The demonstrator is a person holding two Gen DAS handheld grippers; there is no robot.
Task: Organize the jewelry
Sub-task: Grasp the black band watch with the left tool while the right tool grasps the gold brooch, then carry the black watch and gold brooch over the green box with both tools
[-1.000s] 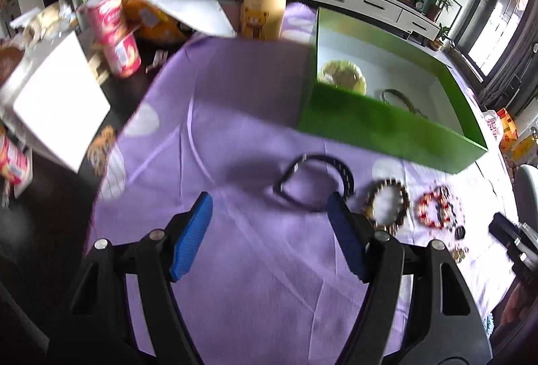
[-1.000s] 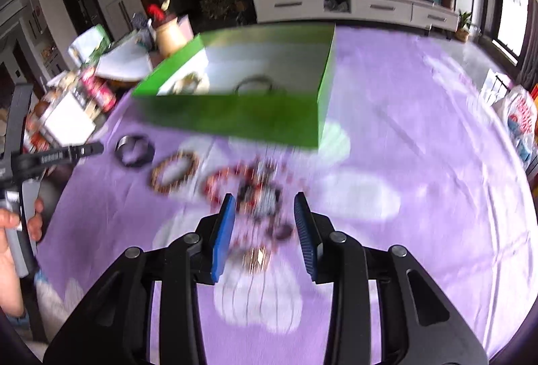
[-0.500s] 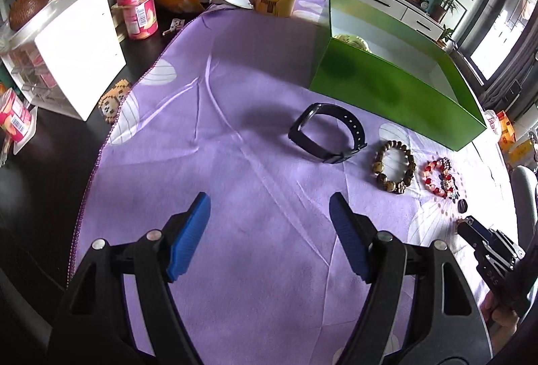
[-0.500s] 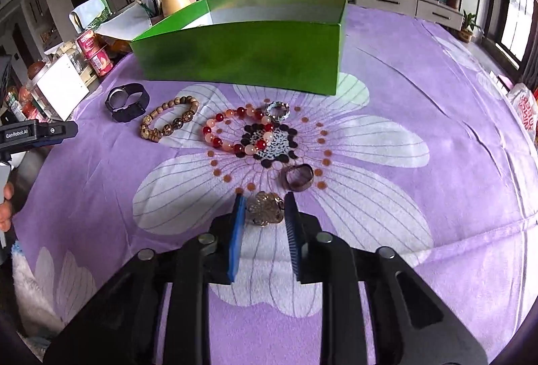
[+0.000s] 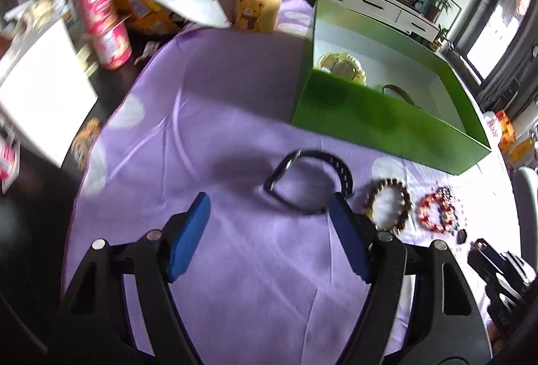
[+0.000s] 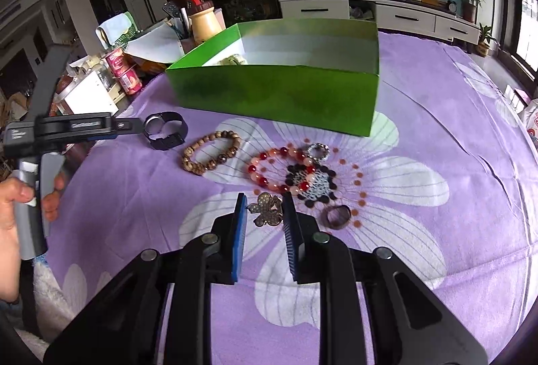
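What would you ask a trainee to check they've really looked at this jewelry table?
1. True or false: the black watch lies inside the green box.
2. What sits between the pads of the right claw? A) wooden bead bracelet B) butterfly brooch C) dark ring
3. Which claw stands wide open, gripping nothing?

Key:
1. False: it lies on the purple cloth, outside the box.
2. B
3. The left claw.
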